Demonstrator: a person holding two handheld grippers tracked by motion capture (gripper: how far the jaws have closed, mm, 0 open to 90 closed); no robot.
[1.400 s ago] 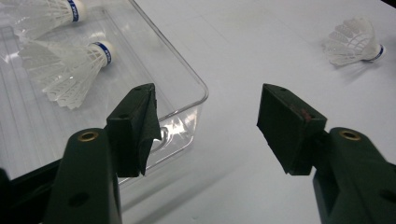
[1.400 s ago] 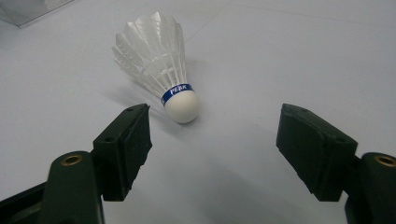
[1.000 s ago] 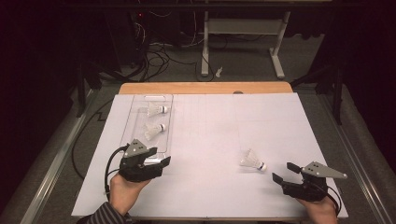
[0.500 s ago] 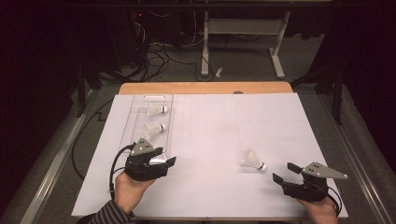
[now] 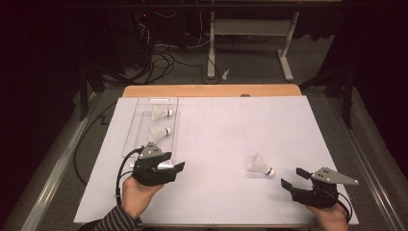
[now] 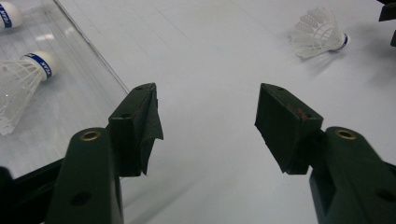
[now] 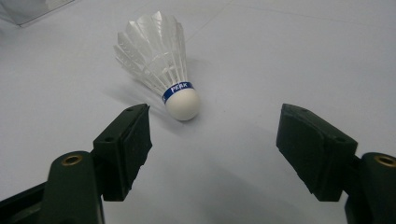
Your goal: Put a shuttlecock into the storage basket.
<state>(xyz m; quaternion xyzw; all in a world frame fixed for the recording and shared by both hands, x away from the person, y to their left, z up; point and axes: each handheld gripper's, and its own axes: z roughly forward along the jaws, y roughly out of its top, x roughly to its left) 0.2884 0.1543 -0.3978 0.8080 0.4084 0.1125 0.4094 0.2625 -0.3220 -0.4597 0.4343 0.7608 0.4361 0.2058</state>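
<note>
Right claw point(image 7: 212, 140) agape near shuttlecock point(image 7: 159, 60), feather tips blurred

**Shuttlecock lying ahead of spread jaws**

A white shuttlecock point(image 7: 161, 70) lies on its side on the pale table point(image 7: 289, 56), cork end toward the camera, with a blue band marked PEAK above the cork. The right gripper point(image 7: 212, 140) stands wide apart just short of it, touching nothing, its black jaws empty.

White shuttlecock point(image 7: 159, 60), blue band, white tabletop point(image 5: 216, 130)
</note>
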